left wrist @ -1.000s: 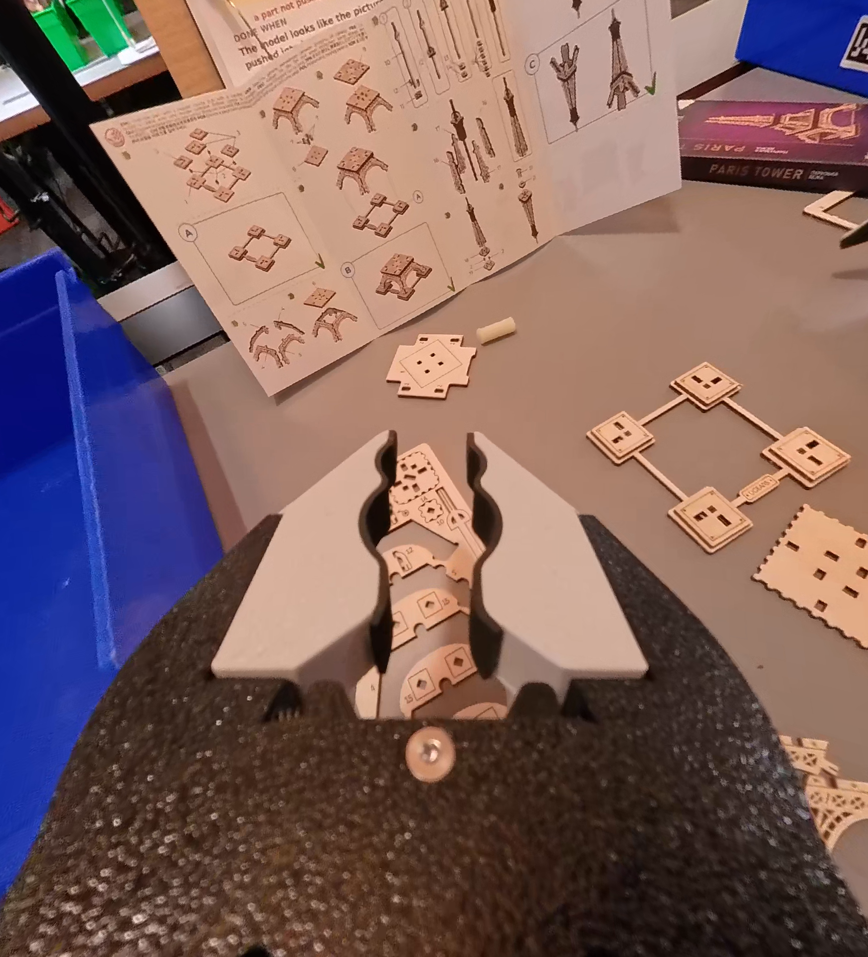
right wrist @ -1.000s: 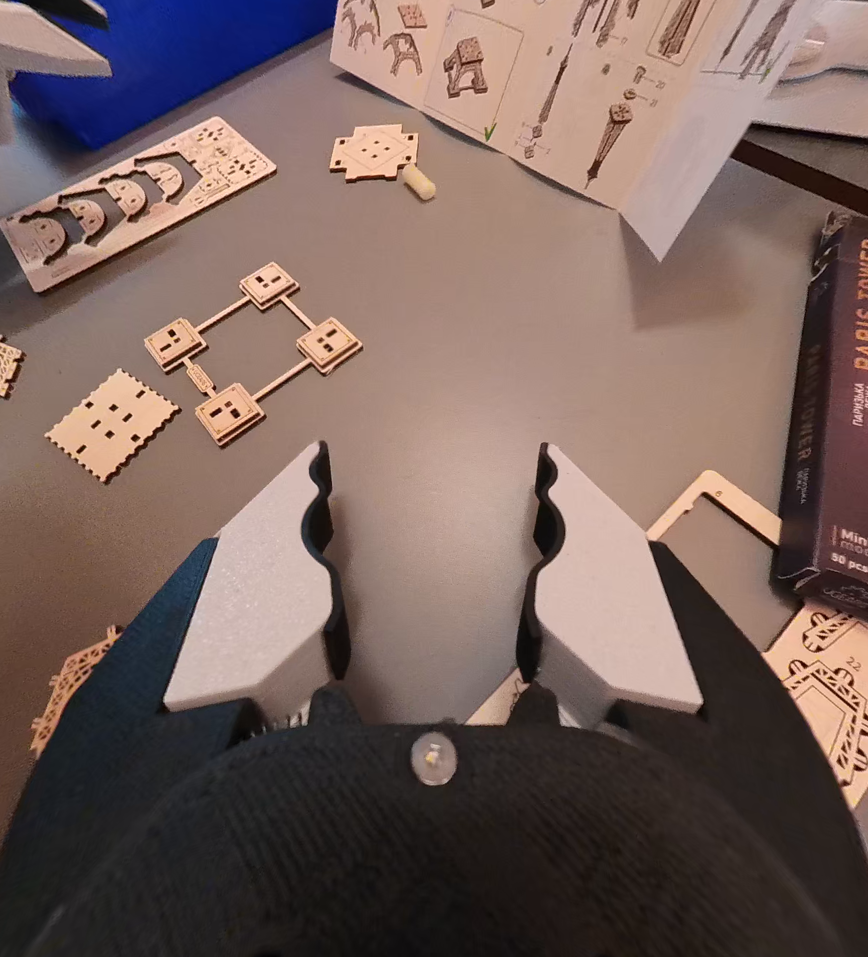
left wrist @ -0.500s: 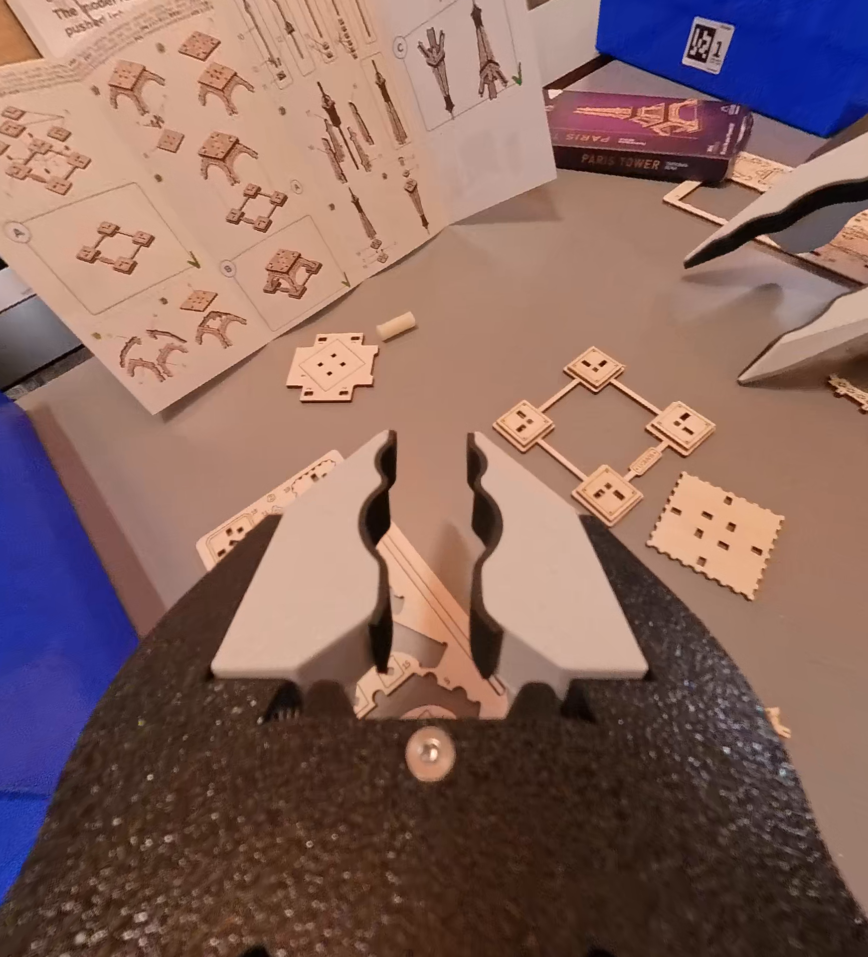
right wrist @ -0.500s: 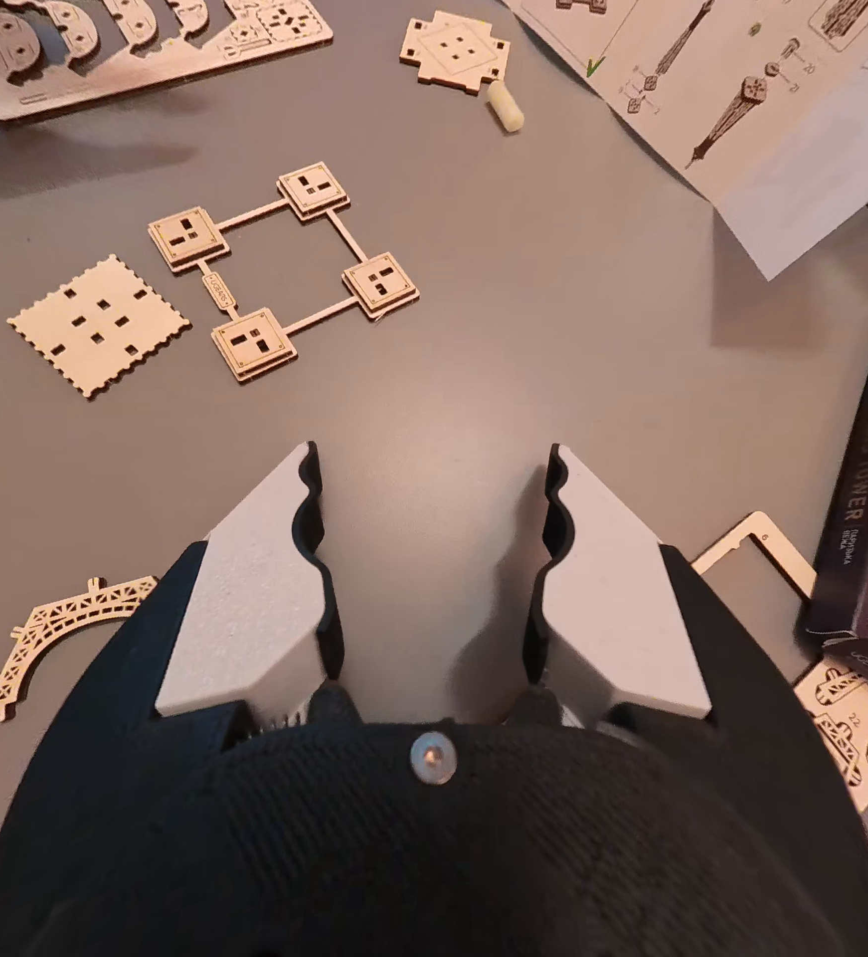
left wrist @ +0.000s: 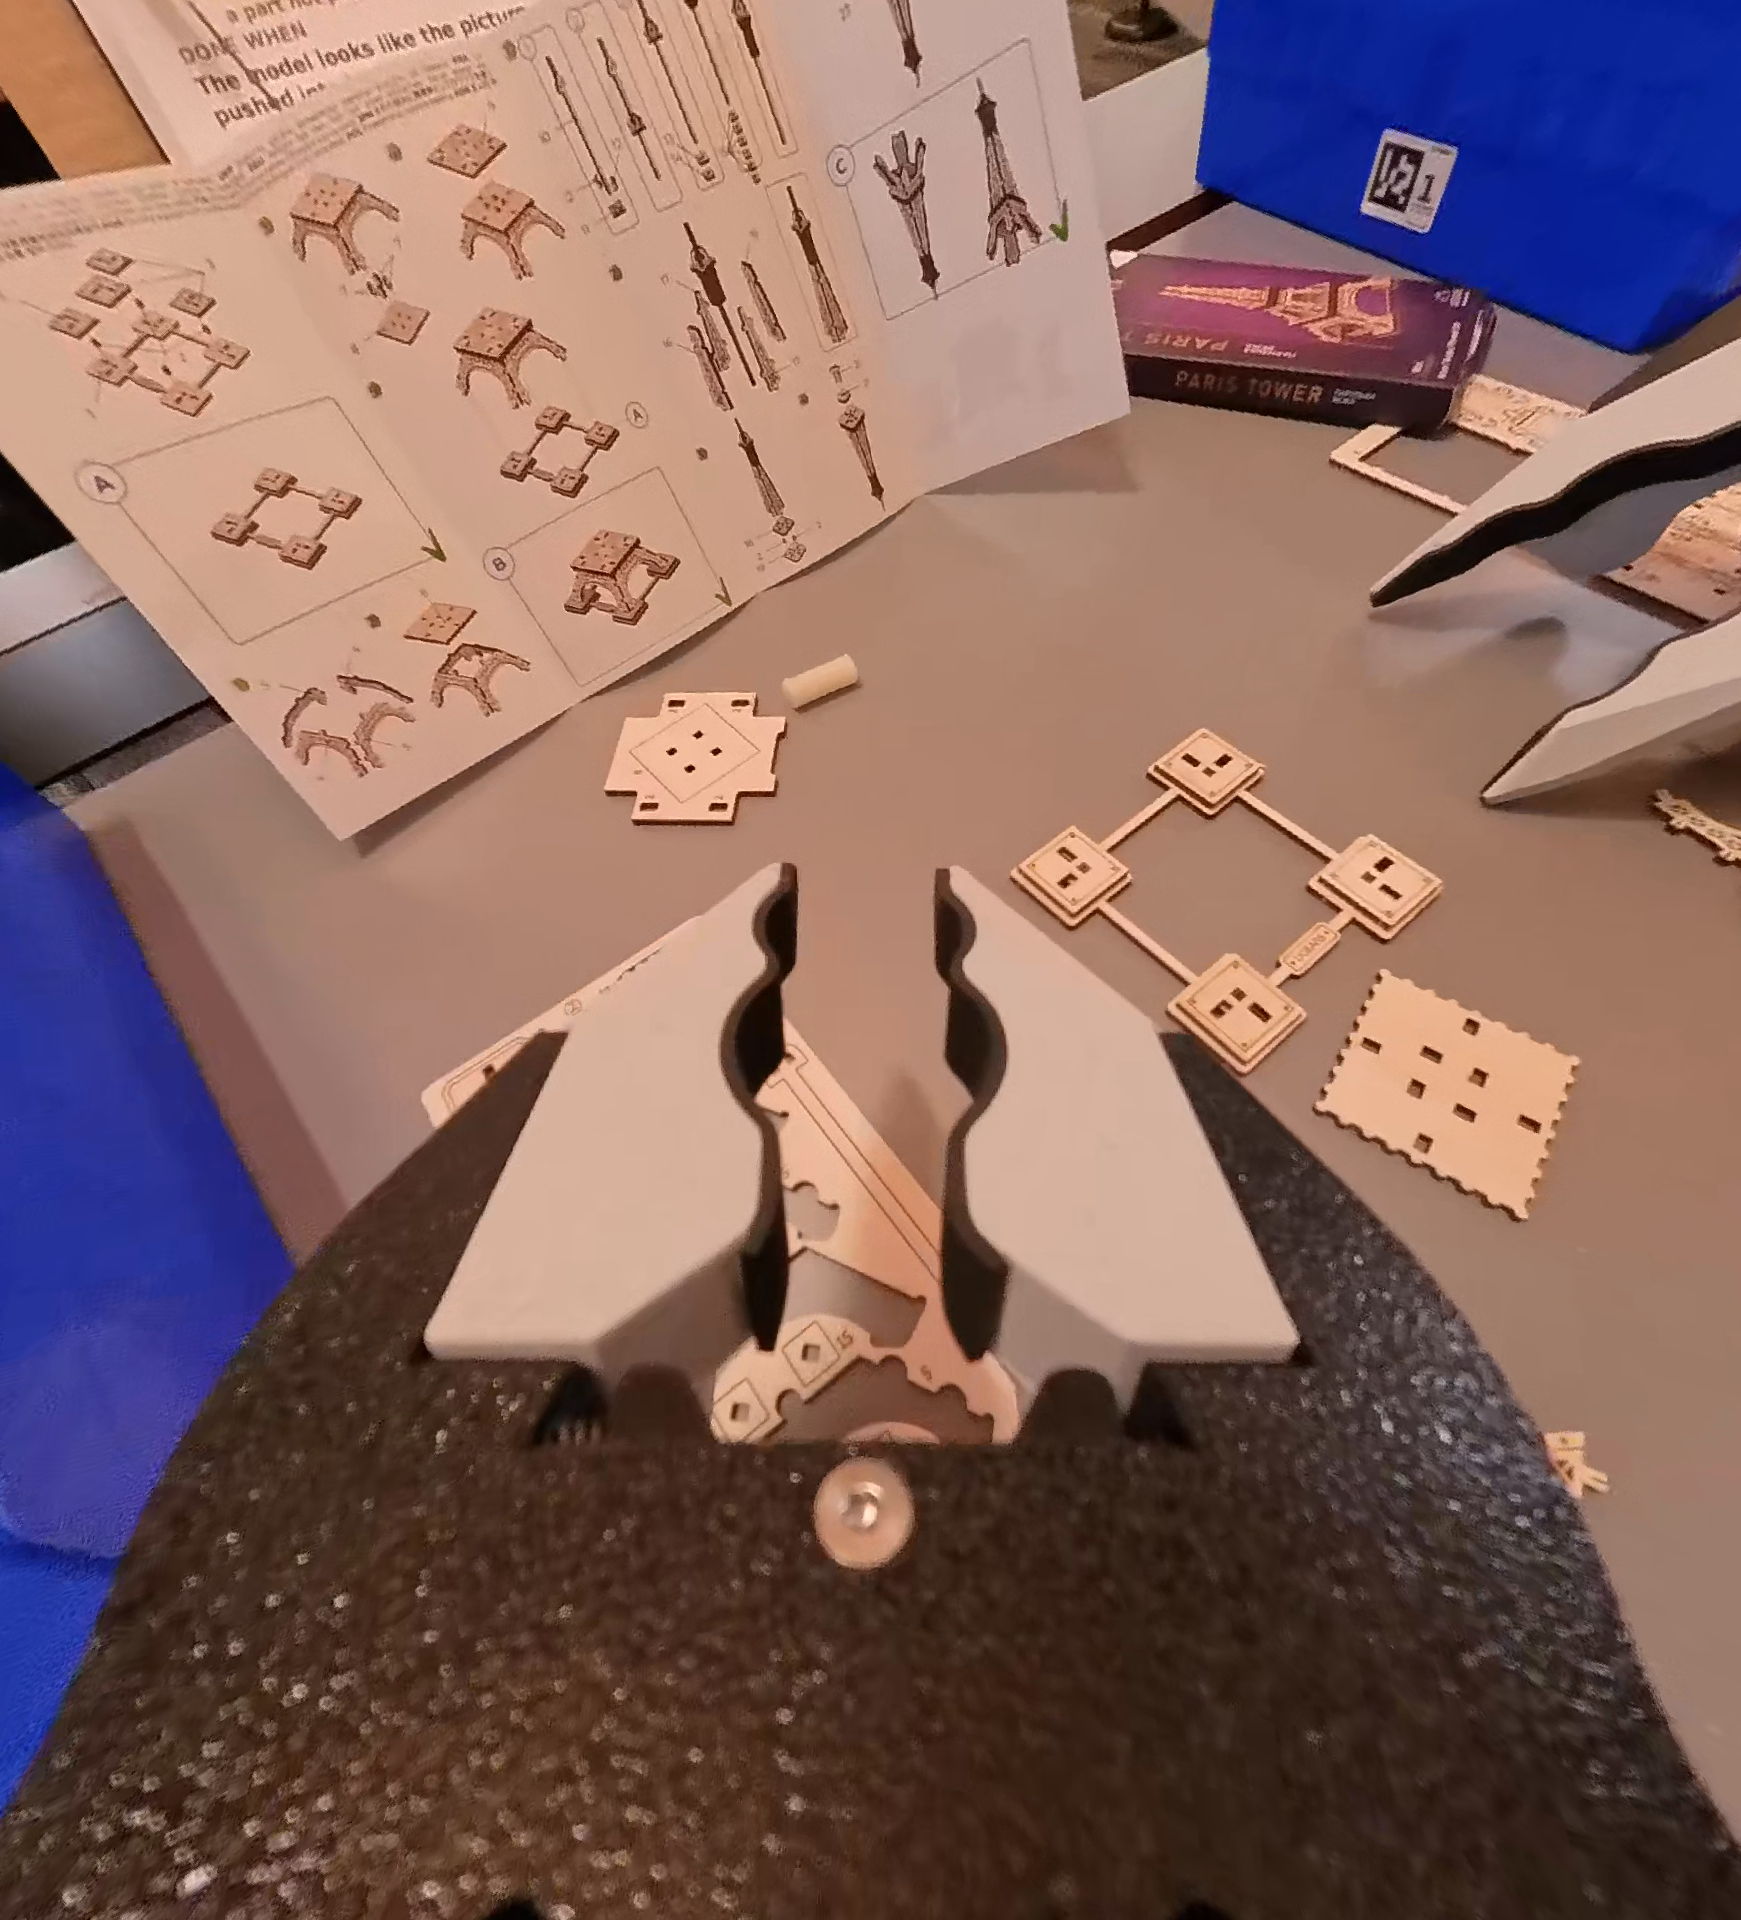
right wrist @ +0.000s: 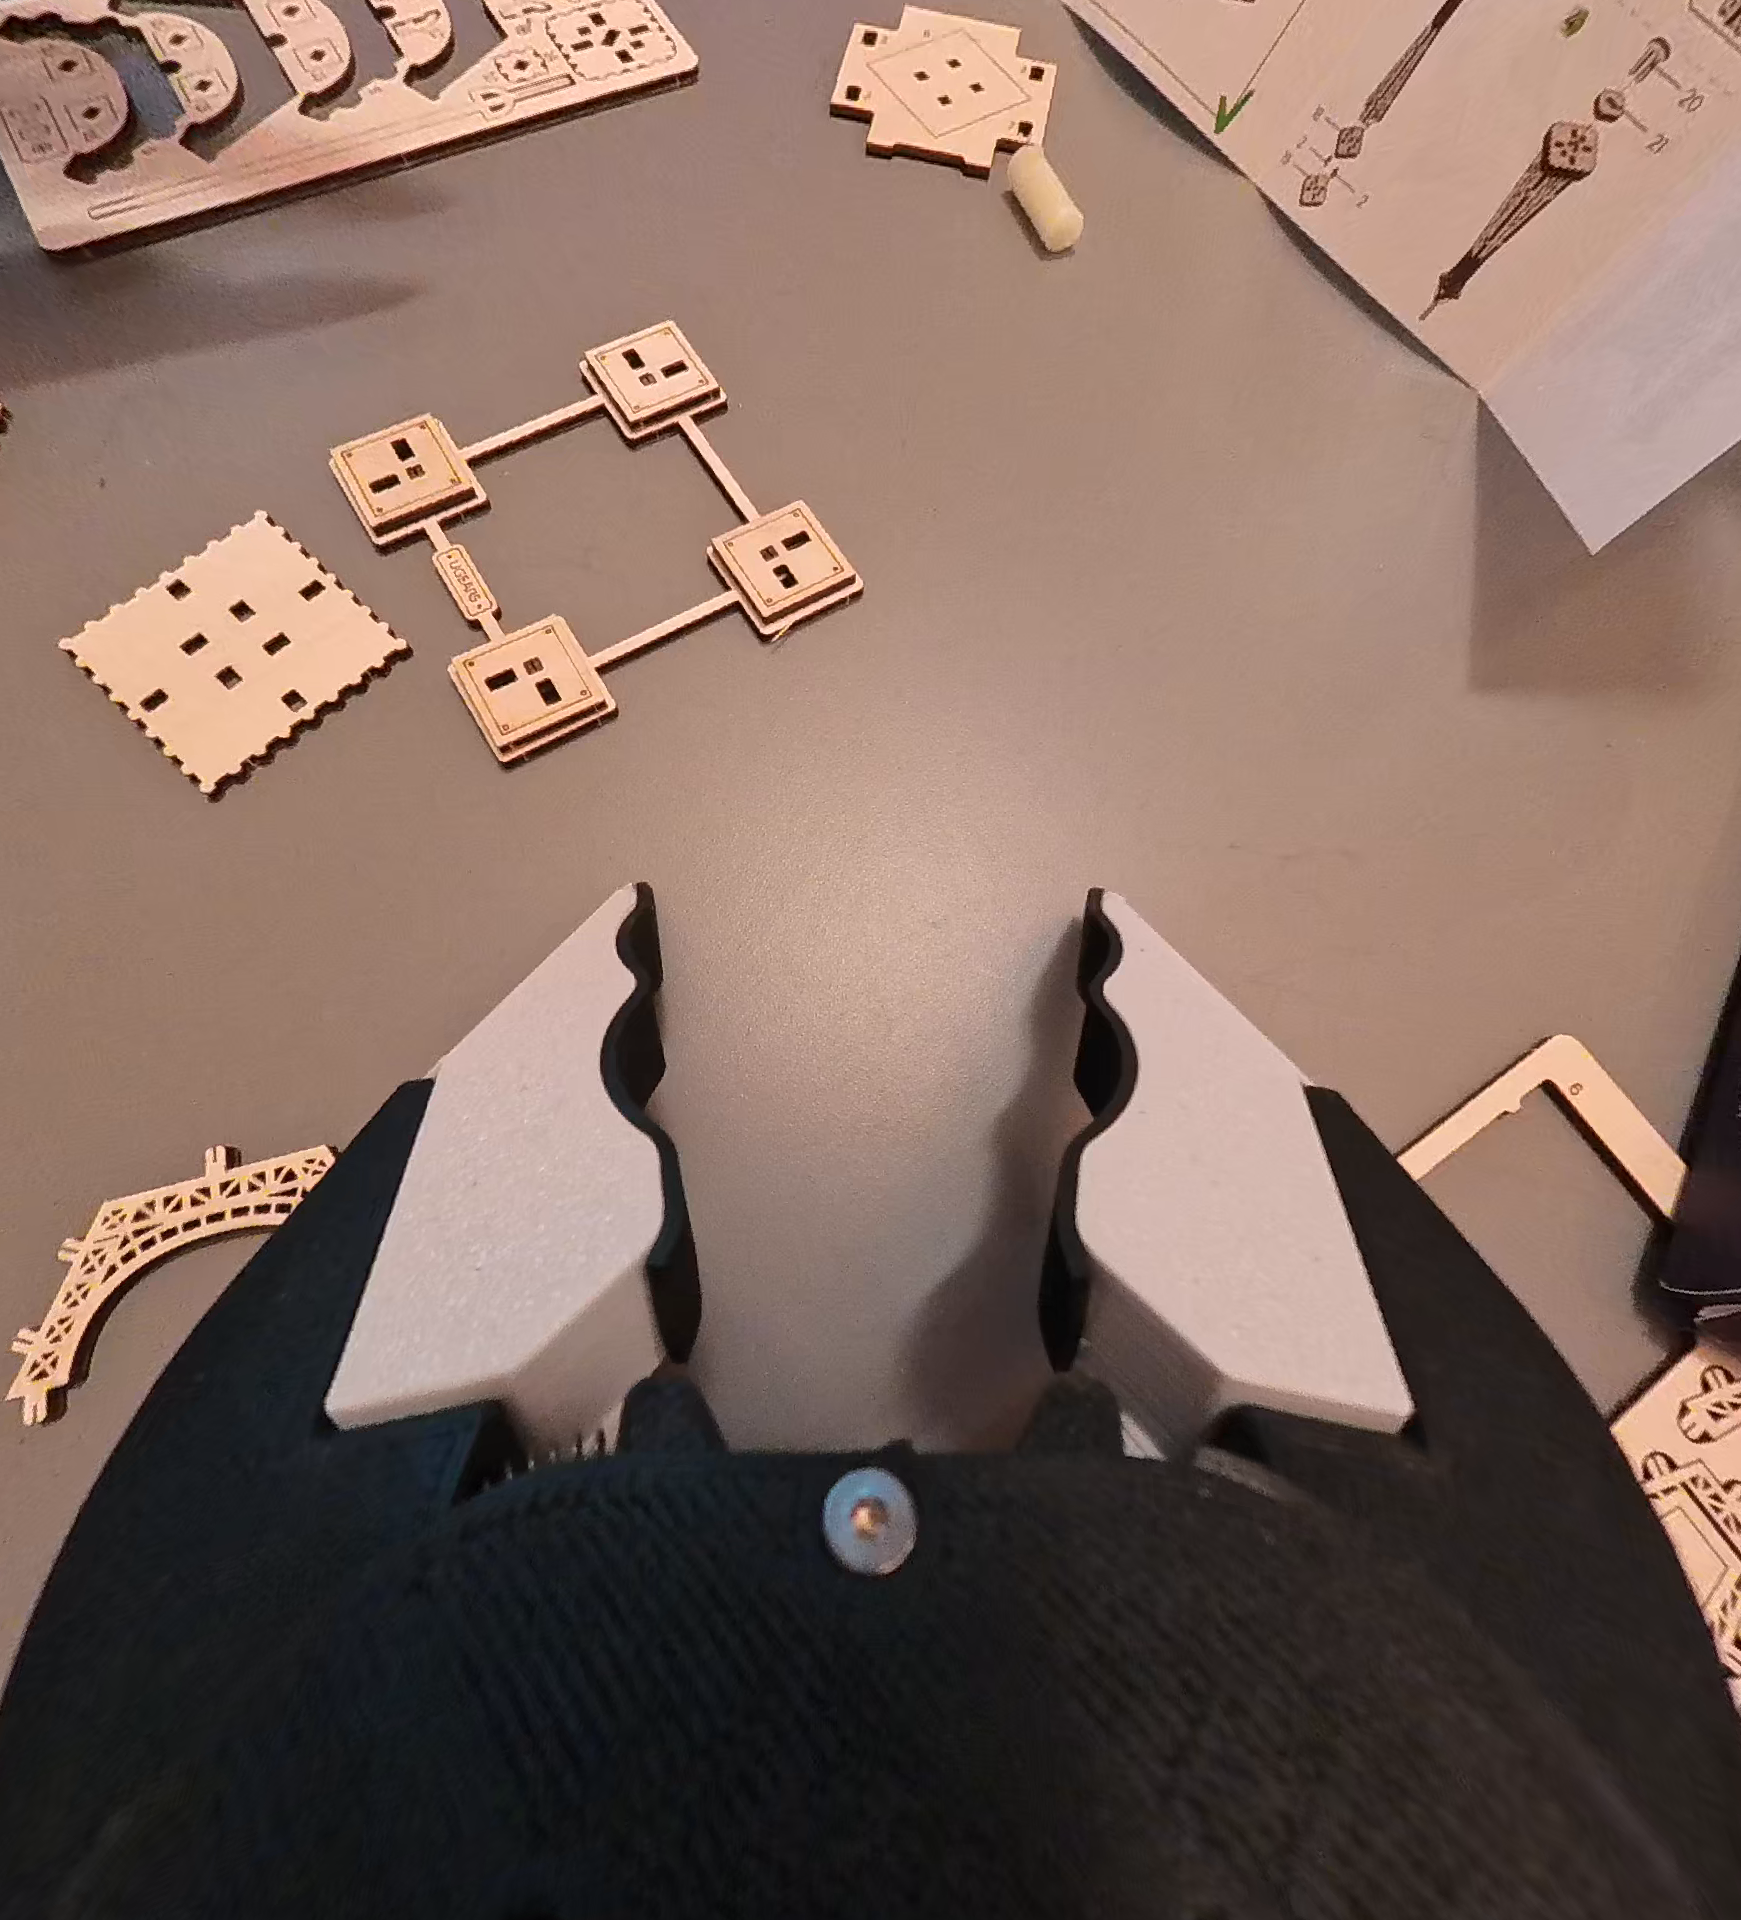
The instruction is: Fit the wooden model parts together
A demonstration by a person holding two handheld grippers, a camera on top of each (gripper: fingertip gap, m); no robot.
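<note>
On the grey tabletop [right wrist: 949,727] we see the unfolded instruction sheet [left wrist: 533,364], then the four-pad wooden frame [right wrist: 596,551] lying flat beside the slotted square plate [right wrist: 232,649]. Our left claw [left wrist: 866,883], slightly parted, and right claw [right wrist: 871,914], wide apart, grasp nothing.

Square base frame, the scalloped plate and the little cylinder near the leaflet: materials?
Square base frame: thin pale plywood, matte, by its dark laser-cut edges and slots. Scalloped plate: same plywood look. Little cylinder: smooth, cream, slightly translucent, possibly wax or plastic; cannot tell which.
</note>
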